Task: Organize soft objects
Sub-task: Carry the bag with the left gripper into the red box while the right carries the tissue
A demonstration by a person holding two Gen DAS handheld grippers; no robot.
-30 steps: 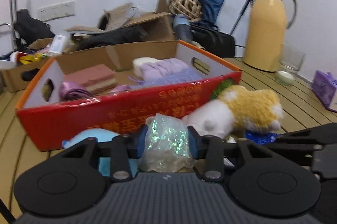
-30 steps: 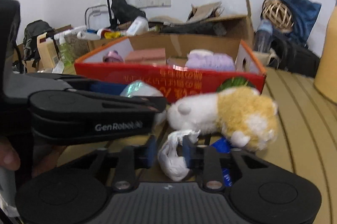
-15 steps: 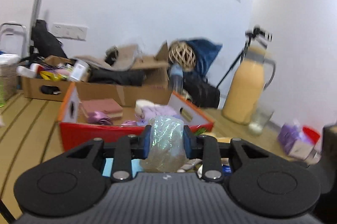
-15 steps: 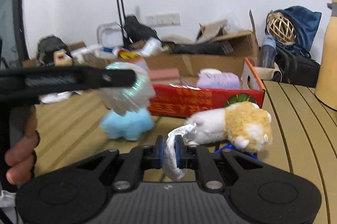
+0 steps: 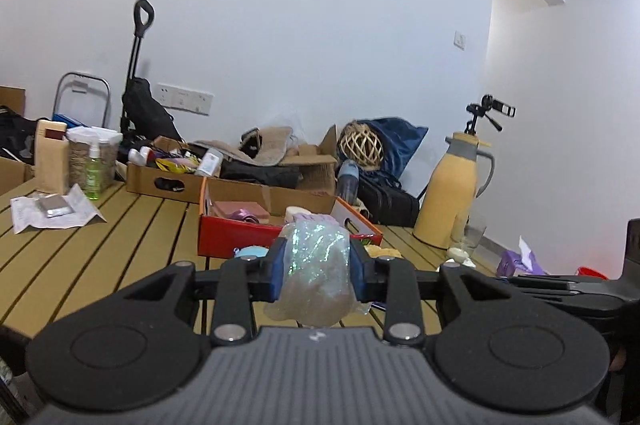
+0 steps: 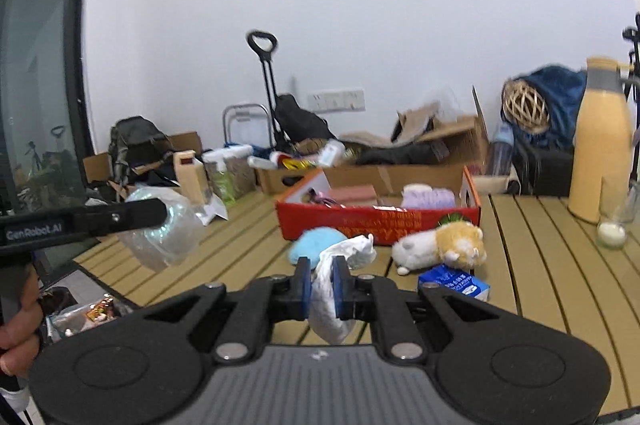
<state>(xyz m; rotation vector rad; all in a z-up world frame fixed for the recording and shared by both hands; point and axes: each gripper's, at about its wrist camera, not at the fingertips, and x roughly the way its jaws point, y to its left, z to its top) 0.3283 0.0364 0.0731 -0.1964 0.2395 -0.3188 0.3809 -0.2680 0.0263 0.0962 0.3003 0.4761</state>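
Both grippers loaded, both carried above the slatted table, short of the red box that serves as landmark here. Left gripper clenched on a crinkly iridescent plastic bag — jaws just closing a little on it, bag bulging between the blue pads and hanging below. Right gripper nearly shut, pinching a thin white crumpled bag; top of it flares above the pads, rest dangles beneath. Red box well ahead of both tools, already holding a pink sponge block and a lilac folded cloth. In front of the box, on the table: a light blue soft toy at its near left corner, a white-and-orange plush by its near right corner, a small blue carton just beside the plush on the near side. Yellow thermos well to the right of the box. Step in hand, as judged: transport of two picked-up soft items, held clear of the box. Next move likely calls for bringing each bag over the box's open top — or another chosen spot, cannot tell which — then opening the jaws. Light film may cling to the pads; a small shake could be needed. Plush toys not yet stowed.
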